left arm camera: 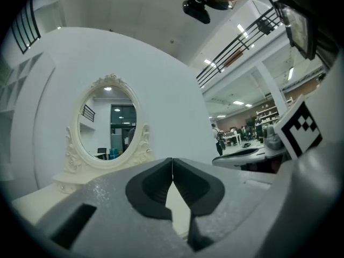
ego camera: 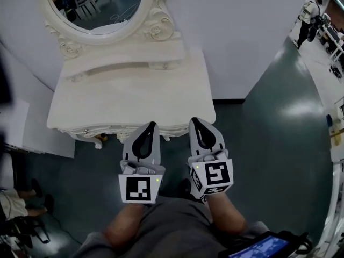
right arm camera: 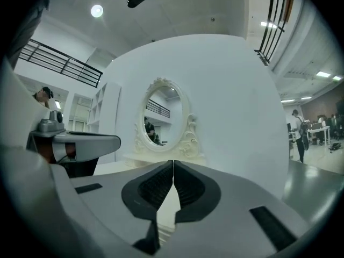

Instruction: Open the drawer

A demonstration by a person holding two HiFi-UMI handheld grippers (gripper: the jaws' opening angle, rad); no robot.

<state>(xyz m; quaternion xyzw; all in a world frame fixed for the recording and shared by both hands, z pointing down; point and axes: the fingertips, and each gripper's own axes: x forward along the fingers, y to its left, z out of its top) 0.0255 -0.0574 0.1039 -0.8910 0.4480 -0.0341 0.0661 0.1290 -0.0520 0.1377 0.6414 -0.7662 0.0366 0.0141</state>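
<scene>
**Head view first: both grippers shut and empty in front of the dressing table**

Head view: my left gripper point(ego camera: 152, 124) and right gripper point(ego camera: 195, 121) sit side by side, tips pointing at the front edge of the white dressing table point(ego camera: 129, 104). Both tips are just short of its carved edge, over the dark floor point(ego camera: 269, 122). The oval mirror point(ego camera: 97, 7) is at the back of the table. I honestly can't pick out the drawer from up here, just the scalloped trim under the tabletop.

Left gripper view: the left gripper point(left arm camera: 172, 159) has its jaws pressed together with nothing in them. The mirror point(left arm camera: 107, 123) is ahead to the left, and my other gripper point(left arm camera: 252, 153) is off to the right.

Right gripper view: same deal. The right gripper point(right arm camera: 173, 161) is closed and empty. The mirror point(right arm camera: 164, 117) is straight ahead, with the left gripper point(right arm camera: 80, 141) beside me.
</scene>
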